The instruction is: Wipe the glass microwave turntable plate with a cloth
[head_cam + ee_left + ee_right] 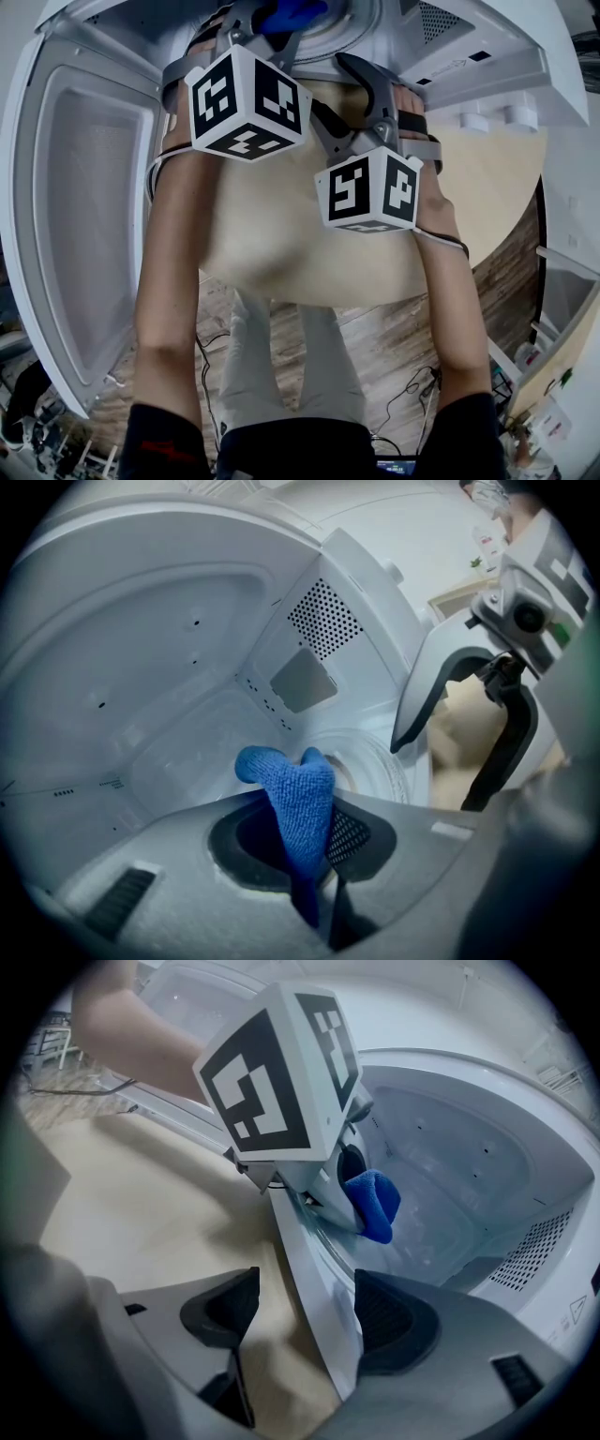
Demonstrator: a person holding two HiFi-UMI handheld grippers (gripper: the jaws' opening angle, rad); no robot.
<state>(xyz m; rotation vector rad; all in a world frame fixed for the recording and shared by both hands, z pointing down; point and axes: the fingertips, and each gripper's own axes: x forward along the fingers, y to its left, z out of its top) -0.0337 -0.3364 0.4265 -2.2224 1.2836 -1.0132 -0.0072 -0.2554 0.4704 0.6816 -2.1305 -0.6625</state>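
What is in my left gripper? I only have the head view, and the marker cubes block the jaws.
Observer: The left gripper is shut on a blue cloth, inside the microwave.
Operator: Is the turntable plate in there?
Observer: Yes, the glass plate lies on the cavity floor just beyond the cloth. I cannot tell if they touch.
Operator: And the right gripper?
Observer: The right gripper has its jaws apart, with the microwave's white front edge running between them.
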